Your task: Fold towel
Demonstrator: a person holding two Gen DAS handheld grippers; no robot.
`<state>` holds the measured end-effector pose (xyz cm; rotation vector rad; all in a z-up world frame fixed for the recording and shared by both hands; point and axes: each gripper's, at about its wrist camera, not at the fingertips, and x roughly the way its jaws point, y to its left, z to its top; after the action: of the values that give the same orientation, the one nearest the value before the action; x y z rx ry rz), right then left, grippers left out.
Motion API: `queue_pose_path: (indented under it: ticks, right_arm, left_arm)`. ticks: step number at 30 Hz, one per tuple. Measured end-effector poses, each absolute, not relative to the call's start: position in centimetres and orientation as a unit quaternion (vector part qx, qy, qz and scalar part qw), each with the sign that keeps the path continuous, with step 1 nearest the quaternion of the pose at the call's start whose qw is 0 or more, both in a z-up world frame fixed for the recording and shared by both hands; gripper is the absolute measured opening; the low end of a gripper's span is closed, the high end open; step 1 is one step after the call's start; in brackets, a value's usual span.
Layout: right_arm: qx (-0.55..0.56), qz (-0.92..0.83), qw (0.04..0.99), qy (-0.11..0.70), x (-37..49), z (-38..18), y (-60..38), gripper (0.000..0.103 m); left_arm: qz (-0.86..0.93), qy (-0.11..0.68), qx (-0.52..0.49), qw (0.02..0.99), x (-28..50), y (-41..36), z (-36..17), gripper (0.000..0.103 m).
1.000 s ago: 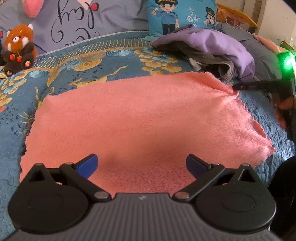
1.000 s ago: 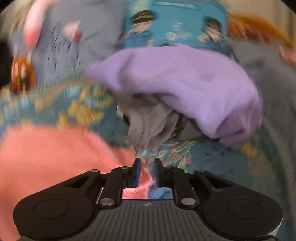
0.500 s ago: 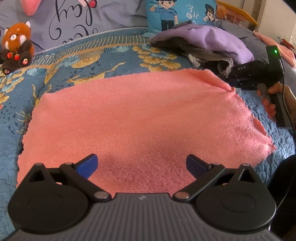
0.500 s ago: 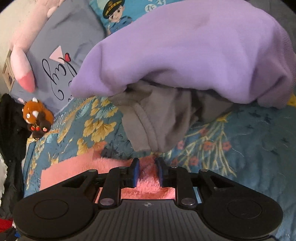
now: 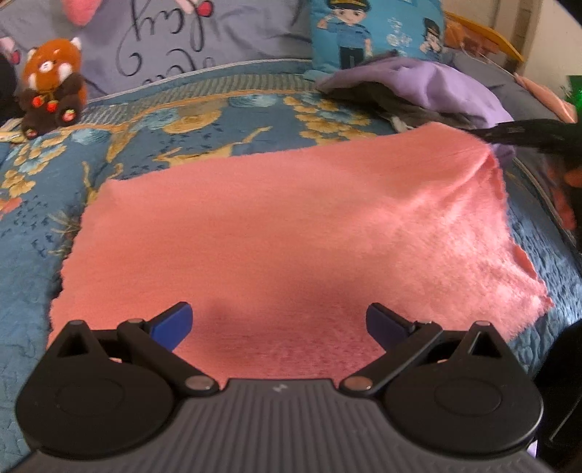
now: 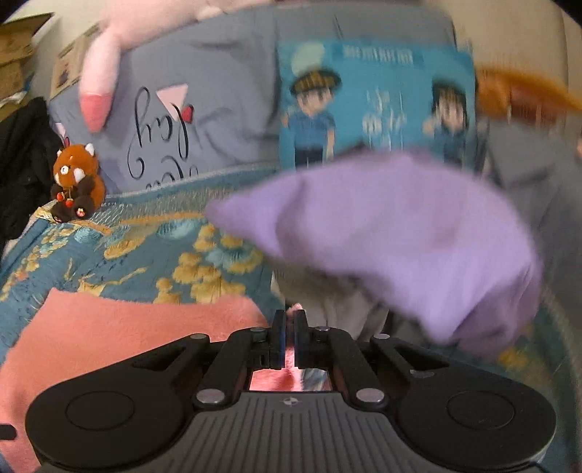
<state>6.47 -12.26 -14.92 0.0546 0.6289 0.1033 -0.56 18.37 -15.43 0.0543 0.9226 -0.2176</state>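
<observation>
We're in a home bedroom — a bed [image 5: 225,120] under a blue floral quilt, a lavender script-printed pillow [image 5: 203,32], a cartoon-officer cushion [image 5: 374,32], a red panda plush [image 5: 51,87], and clothes [image 5: 436,91] heaped loosely — purple over grey.

The towel [image 5: 283,225] is plain salmon pink. The bedspread [image 5: 203,127] is teal-blue with gold flowers — a lilac garment [image 5: 447,87] lies on it. The plush toy [image 5: 51,83] is rust-orange and brown; the cushion [image 5: 378,32] is turquoise — cartoon officers printed.
</observation>
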Motion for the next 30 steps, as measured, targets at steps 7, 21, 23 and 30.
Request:
queue_pose_path:
  ticks: [7, 21, 23, 30]
  right_arm:
    - [0.054, -0.019, 0.949, 0.311, 7.9, -13.7, -13.0, 0.004]
    - [0.181, -0.055, 0.936, 0.296, 7.0, -14.0, -18.3, 0.023]
    - [0.201, -0.058, 0.931, 0.299, 5.1, -13.9, -19.1, 0.024]
    - [0.277, -0.012, 0.879, 0.388, -4.4, -17.0, -20.6, 0.031]
  left_arm:
    - [-0.095, 0.440, 0.012, 0.893, -1.0, 19.9, -15.0, 0.103]
    - [-0.112, 0.437, 0.027, 0.892, -1.7, 18.4, -15.3, 0.103]
    - [-0.115, 0.434, 0.028, 0.893, -1.9, 18.1, -15.1, 0.103]
    - [-0.180, 0.419, 0.055, 0.888, -3.7, 14.1, -14.0, 0.103]
